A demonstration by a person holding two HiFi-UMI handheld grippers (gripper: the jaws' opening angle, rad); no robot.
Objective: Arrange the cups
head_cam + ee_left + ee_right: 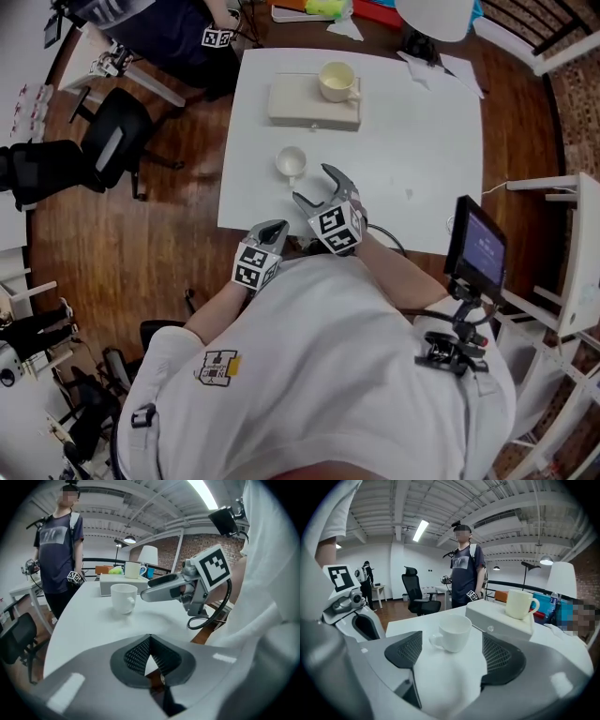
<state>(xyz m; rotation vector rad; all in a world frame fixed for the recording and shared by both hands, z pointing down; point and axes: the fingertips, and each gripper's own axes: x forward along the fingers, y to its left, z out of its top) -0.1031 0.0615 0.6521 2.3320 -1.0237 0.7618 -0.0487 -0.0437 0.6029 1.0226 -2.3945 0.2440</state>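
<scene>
Two cups noted: cream mug [337, 81] on the box [298, 111] at upper centre, white cup [291, 161] on the counter [417, 141] mid-frame, untouched ahead of the right tool [314, 185], jaws parted and empty, where a skewed closing catching its handle may tip it; left tool [272, 229] jaws together, empty.

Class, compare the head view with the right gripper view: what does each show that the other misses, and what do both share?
Only the head view: the screen on its stand, and the right gripper seen from above with its marker cube.
Only the right gripper view: the ceiling lights, and that gripper's pads standing apart and touching nothing.
Both: the table, the white cup, the cream mug on the box, and the left gripper.
</scene>
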